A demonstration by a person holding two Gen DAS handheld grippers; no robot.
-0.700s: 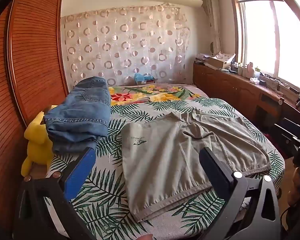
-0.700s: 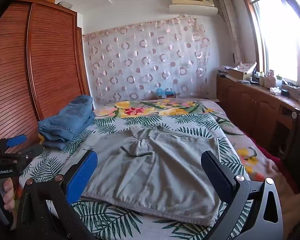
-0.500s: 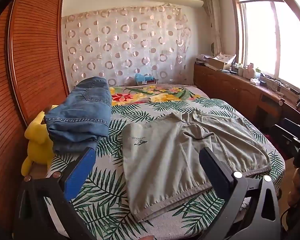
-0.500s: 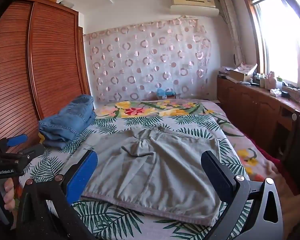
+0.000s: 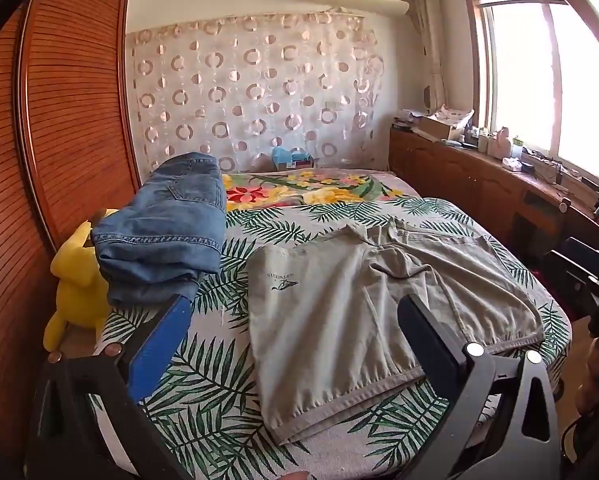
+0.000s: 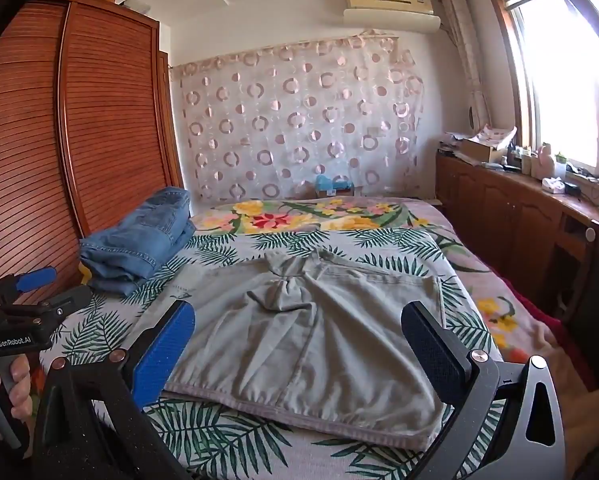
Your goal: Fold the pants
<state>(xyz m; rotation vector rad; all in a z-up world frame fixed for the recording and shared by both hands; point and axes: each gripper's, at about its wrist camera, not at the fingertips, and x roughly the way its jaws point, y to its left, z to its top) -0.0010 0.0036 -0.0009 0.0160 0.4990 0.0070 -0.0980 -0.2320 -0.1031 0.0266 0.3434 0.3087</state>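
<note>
Grey-green pants lie spread flat on the palm-leaf bedspread, waistband toward me, with a bunched fold near the crotch. My left gripper hovers open above the near left part of the bed, nothing between its blue fingers. In the right wrist view my right gripper stands open over the waistband side, also holding nothing. The left gripper shows at the left edge of that view, held by a hand.
A folded stack of blue jeans sits at the bed's left side beside a yellow plush toy. A wooden wardrobe stands left, a wooden cabinet with clutter runs under the window at right.
The left wrist view has shifted slightly, so the pants and jeans sit a little further right. Both grippers stay open and the pants lie unmoved.
</note>
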